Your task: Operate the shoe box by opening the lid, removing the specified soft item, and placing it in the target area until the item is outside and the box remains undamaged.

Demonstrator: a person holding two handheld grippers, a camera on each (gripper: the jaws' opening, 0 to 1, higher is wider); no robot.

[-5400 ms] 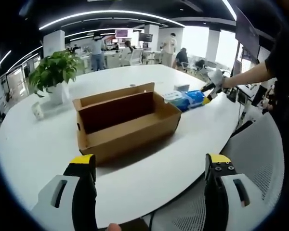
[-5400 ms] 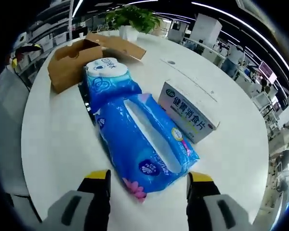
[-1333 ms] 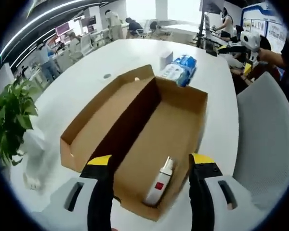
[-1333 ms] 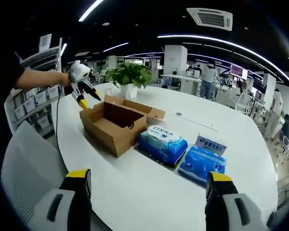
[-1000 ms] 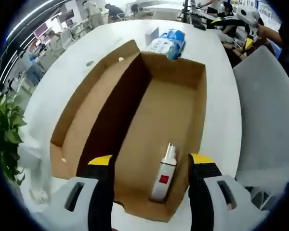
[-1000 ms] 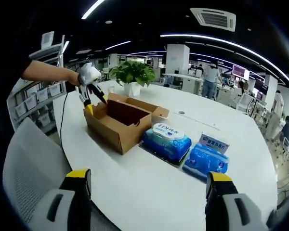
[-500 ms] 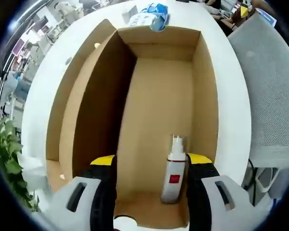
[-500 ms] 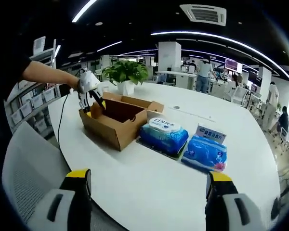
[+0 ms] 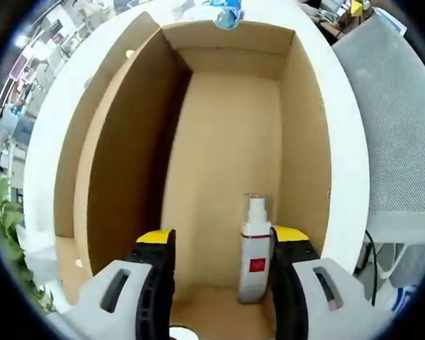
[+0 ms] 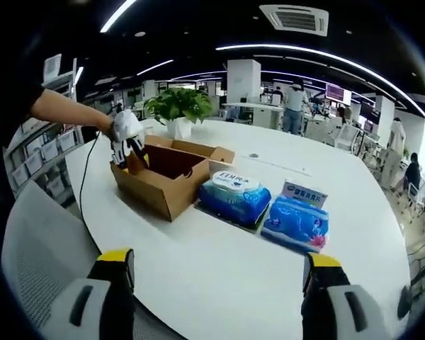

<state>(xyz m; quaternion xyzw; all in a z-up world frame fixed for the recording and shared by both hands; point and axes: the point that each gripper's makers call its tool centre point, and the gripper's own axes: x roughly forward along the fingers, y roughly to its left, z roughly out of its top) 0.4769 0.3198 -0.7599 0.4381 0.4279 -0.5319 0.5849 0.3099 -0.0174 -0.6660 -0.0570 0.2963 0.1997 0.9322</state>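
Brown corrugated cardboard dominates the left gripper view: the shoe box (image 9: 227,142), lid already folded back on the left, is seen from above with its floor bare except for one item. A small white spray bottle (image 9: 254,248) with a red label lies at the near end, close to the right wall, nozzle pointing toward the far end. The left gripper (image 9: 219,244) is lowered into the box with its jaws spread and nothing between them; the bottle sits just inside the right jaw rather than centred. Beyond the far wall, a scrap of blue packaging rests on the white table (image 9: 343,142).

In the right gripper view, the right gripper (image 10: 216,265) hangs released and empty over the near edge of the table (image 10: 219,262), well apart from everything. The shoe box (image 10: 166,180) stands at the far left with the left gripper (image 10: 129,145) dipped into its near corner. Right of it lie two blue soft packs of wipes, the larger pack (image 10: 234,195) just beside the box and the smaller pack (image 10: 294,223) further right, with a small printed carton (image 10: 303,193) behind it. A potted plant (image 10: 176,110) stands beyond the box.

Risks, as judged from here: the off-centre bottle may be nudged against the right wall or roll when the jaws close; a jaw tip could scrape or dent the cardboard. The bottle also looks rigid, so whether it is the specified soft item is uncertain.
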